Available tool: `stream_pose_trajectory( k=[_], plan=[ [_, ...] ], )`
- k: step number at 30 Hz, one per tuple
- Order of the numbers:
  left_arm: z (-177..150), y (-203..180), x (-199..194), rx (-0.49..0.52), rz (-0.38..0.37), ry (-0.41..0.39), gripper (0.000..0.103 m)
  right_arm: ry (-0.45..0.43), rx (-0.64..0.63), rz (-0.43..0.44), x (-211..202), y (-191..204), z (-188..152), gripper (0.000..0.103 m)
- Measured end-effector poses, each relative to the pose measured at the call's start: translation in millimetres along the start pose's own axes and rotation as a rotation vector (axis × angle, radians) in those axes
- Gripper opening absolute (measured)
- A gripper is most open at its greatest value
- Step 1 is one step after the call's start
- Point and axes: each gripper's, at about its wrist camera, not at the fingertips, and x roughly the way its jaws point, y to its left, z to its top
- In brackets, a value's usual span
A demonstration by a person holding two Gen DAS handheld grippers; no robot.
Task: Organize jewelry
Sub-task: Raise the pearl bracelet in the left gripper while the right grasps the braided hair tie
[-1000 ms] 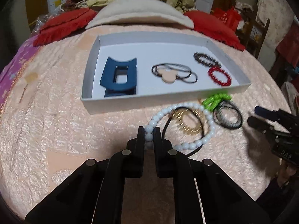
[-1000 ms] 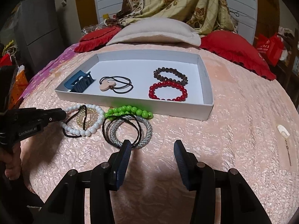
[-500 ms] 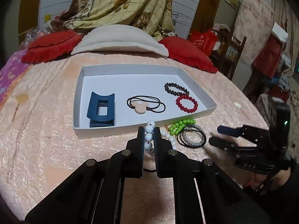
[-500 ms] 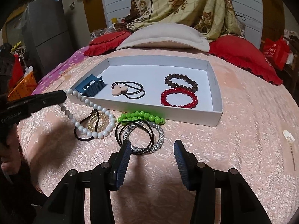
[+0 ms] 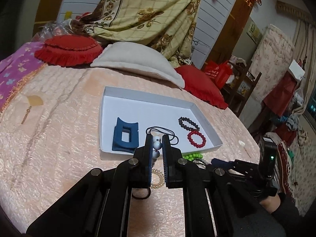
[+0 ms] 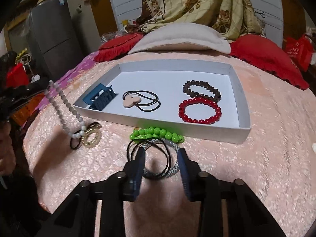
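White tray [image 6: 244, 102], red bracelet [image 6: 199, 109], green beads [image 6: 158, 133], blue clip [image 6: 101, 97], peach bedspread [image 6: 276, 138].

No readable text

Red bag [image 5: 216, 73] beside the bed carries a pale round logo and lettering, too blurred to read; same on it in the right wrist view. Blue sticker on the grey fridge [image 6: 62, 1] illegible.

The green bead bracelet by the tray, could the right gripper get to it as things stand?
Probably yes. The green bead bracelet lies just ahead of the right gripper, outside the white tray's wall, uncovered from above. But the grey and black cord rings lie between the jaws and touch the beads, so they may come along.
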Motion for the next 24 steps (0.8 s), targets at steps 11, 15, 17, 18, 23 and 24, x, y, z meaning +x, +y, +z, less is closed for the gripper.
stream_pose_trajectory(
  k=[11, 15, 17, 18, 23, 24],
  plan=[
    [-3, -2, 12, 0.013, 0.036, 0.036, 0.007, 0.078, -0.059, -0.024, 22, 7, -3, 0.003],
    [-3, 0, 9, 0.006, 0.033, 0.022, 0.007, 0.039, -0.010, -0.025, 11, 1, -3, 0.003],
    [-1, 2, 8, -0.003, 0.034, 0.015, 0.007, 0.000, 0.008, -0.013, 0, 0, -2, 0.003],
    [-1, 3, 8, -0.008, 0.037, 0.015, 0.007, -0.025, 0.021, -0.006, -8, -1, -1, 0.003],
    [-2, 9, 11, -0.031, 0.054, 0.023, 0.007, -0.111, 0.068, 0.009, -32, -6, 0, 0.003],
    [-2, 9, 12, -0.034, 0.056, 0.023, 0.007, -0.120, 0.079, 0.009, -34, -8, 0, 0.003]
  ],
)
